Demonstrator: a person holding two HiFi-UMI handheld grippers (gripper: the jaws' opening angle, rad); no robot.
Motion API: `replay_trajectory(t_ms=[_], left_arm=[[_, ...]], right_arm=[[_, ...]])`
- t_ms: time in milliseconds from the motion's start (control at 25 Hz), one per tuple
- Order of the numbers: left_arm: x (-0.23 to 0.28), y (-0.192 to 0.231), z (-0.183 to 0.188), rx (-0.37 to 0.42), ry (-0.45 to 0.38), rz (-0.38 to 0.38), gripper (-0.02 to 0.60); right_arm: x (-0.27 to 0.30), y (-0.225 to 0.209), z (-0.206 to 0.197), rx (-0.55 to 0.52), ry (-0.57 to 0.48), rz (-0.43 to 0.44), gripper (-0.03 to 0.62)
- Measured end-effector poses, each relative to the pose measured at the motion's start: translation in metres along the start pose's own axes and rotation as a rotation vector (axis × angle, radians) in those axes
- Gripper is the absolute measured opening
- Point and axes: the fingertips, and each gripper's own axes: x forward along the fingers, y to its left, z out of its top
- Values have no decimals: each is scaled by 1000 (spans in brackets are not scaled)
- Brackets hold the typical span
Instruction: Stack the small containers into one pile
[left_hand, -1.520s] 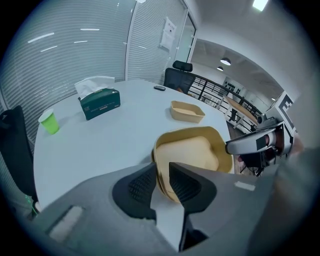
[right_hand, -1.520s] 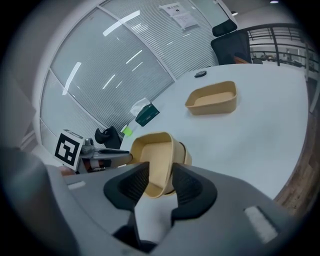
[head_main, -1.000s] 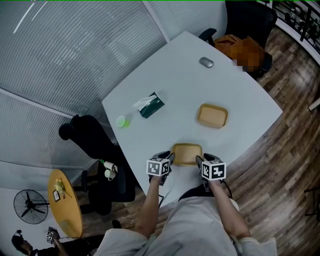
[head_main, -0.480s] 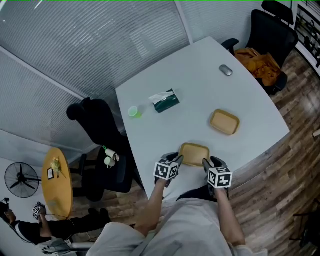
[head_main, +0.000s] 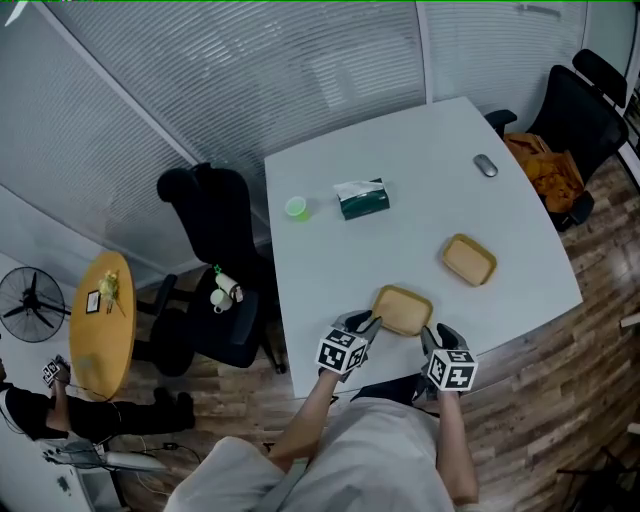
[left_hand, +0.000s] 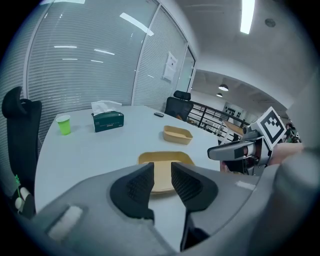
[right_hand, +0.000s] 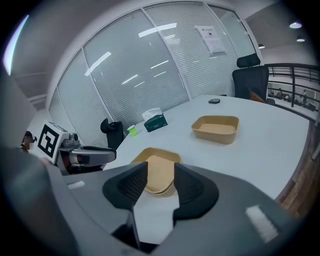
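Two tan paper containers sit on the white table (head_main: 340, 260). The near container (head_main: 402, 309) lies by the front edge, the far container (head_main: 469, 260) a little behind it to the right. My left gripper (head_main: 366, 324) is at the near container's left side, my right gripper (head_main: 428, 337) at its right side. In the left gripper view, the left gripper (left_hand: 161, 170) stands narrowly open and holds nothing, with the near container (left_hand: 165, 172) just past its tips. In the right gripper view, the right gripper (right_hand: 160, 172) is open and empty, and the near container (right_hand: 157, 167) lies beyond it.
A green cup (head_main: 296, 208), a tissue box (head_main: 362, 198) and a computer mouse (head_main: 485, 166) sit toward the table's back. Black chairs stand at the left (head_main: 215, 260) and far right (head_main: 585, 115), and an orange bag (head_main: 550, 175) lies on the right one. The table's front edge is close to both grippers.
The head view has swung, so the table now sits further right and lower in frame. Both grippers stay on either side of the near container; nothing was taken hold of.
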Motion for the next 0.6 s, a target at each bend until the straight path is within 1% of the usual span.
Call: replay_trajectory(t_ms=[280, 320, 400, 560, 600], left_arm=[[-10, -5, -6, 7, -20, -8, 109], [-11, -5, -7, 5, -21, -9, 101], [-14, -4, -8, 4, -24, -12, 63], [-18, -2, -7, 7, -32, -15, 41], [-18, -1, -6, 8, -36, -14, 21]], right_arm=[[-2, 5, -6, -16, -3, 5, 150], [-3, 6, -6, -16, -7, 4, 144], [-4, 8, -5, -17, -12, 1, 125], [-4, 13, -3, -25, -24, 9, 89], [-4, 13, -1, -28, -28, 11, 73]])
